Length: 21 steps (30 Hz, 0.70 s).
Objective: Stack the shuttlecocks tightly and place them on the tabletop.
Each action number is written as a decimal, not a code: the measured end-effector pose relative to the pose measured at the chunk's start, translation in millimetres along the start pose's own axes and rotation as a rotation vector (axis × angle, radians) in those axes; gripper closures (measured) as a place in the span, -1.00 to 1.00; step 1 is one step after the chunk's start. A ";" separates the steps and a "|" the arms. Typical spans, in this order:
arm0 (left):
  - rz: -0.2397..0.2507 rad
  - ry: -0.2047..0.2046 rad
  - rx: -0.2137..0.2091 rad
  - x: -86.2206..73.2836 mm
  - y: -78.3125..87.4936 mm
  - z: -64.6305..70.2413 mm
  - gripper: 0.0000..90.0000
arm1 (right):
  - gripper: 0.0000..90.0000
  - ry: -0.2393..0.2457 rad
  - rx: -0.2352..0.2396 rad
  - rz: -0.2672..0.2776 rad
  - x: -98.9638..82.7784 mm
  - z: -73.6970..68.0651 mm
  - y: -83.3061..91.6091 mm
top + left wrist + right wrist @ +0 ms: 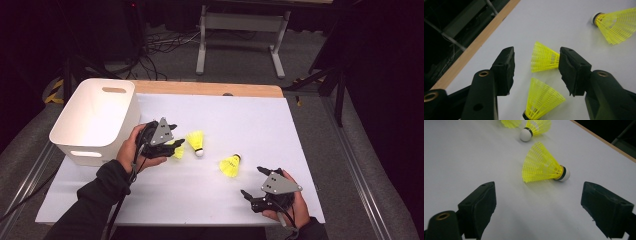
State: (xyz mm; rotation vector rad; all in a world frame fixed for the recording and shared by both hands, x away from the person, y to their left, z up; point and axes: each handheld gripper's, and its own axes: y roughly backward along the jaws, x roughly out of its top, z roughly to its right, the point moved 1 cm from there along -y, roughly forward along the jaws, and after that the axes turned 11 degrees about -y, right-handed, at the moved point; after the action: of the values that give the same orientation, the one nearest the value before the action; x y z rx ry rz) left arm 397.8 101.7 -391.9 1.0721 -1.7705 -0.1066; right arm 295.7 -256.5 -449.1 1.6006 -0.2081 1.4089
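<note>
Three yellow shuttlecocks lie on the white table top (240,120). My left gripper (172,136) hovers over the leftmost shuttlecock (178,151). In the left gripper view that shuttlecock (543,98) lies below the gap of my left gripper (536,53), whose jaws stand apart and touch nothing. The middle shuttlecock (196,141) (544,60) lies just beyond. My right gripper (253,182) rests near the front right edge, open and holding nothing. The right shuttlecock (231,165) (541,166) lies on its side a short way ahead of my right gripper (539,188).
A white plastic bin (95,120) with handle slots stands at the table's left side, close to my left hand. A wooden edge (210,89) runs along the back of the table. A desk frame (240,35) and cables are on the floor behind.
</note>
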 end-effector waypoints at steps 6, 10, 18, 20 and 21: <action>0.073 -0.014 0.031 -8.4 21.0 8.3 -0.16 | -0.69 -0.018 -0.004 0.024 3.1 2.4 5.0; 0.106 -0.017 0.043 -13.2 31.6 12.2 -0.23 | -0.69 -0.026 -0.010 0.034 4.6 5.0 7.1; 0.164 -0.027 0.073 -31.6 51.1 26.7 -0.42 | -0.71 -0.065 -0.033 0.066 8.8 10.3 13.2; 0.167 -0.032 0.069 -37.6 53.9 30.9 -0.47 | -0.71 -0.073 -0.036 0.078 11.3 11.2 14.8; 0.168 -0.033 0.071 -41.3 55.5 33.1 -0.48 | -0.71 -0.075 -0.035 0.082 12.4 11.6 15.4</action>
State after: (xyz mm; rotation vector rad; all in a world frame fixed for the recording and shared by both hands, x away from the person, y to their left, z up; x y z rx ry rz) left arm 341.4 151.0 -408.2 0.9712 -1.8986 0.0425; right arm 297.2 -267.6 -429.1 1.6335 -0.3444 1.4002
